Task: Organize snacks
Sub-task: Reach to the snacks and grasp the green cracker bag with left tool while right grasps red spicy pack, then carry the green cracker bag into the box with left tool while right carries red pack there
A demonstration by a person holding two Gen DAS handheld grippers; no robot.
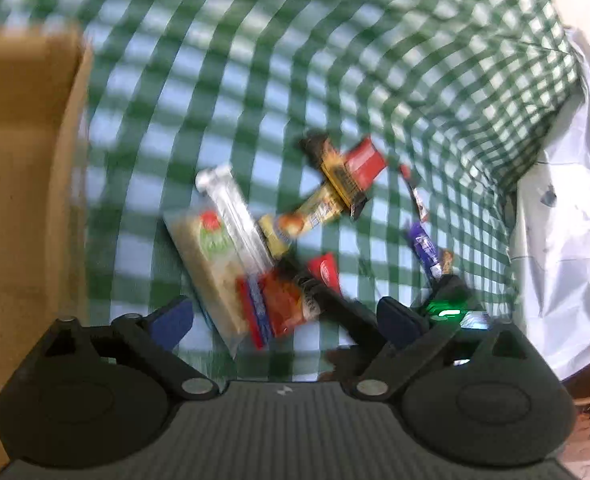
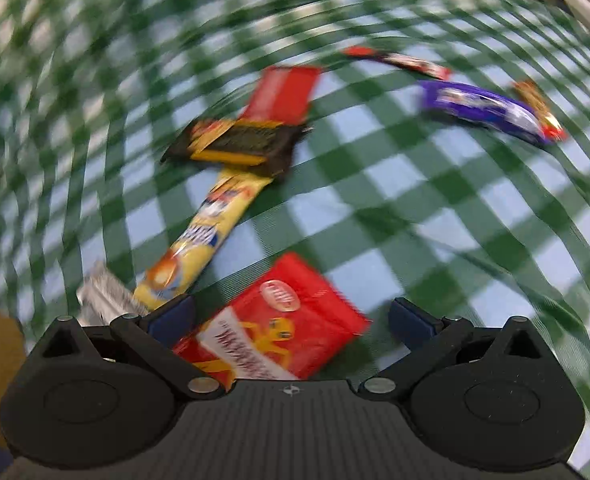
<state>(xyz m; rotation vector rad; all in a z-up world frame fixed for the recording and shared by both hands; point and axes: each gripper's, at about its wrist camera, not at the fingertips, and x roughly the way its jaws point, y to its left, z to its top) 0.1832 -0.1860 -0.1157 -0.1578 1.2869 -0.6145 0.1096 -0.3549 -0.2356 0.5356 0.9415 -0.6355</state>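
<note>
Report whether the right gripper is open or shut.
Open: the right gripper has its blue fingers spread wide either side of the red snack packet.

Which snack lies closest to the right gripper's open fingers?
The red packet with the orange cartoon figure, lying between the right gripper's fingers; the yellow bar is farther out.

My left wrist camera looks down from fairly high over the checked tablecloth (image 1: 223, 92), taking in the cardboard box (image 1: 23, 168) at its left edge and the whole snack pile. My right wrist camera sits much lower and closer, blurred. Both views share the yellow bar (image 1: 307, 216) (image 2: 203, 236), the purple bar (image 1: 425, 250) (image 2: 483, 110) and the red packet (image 1: 327, 272) (image 2: 283, 320).
</note>
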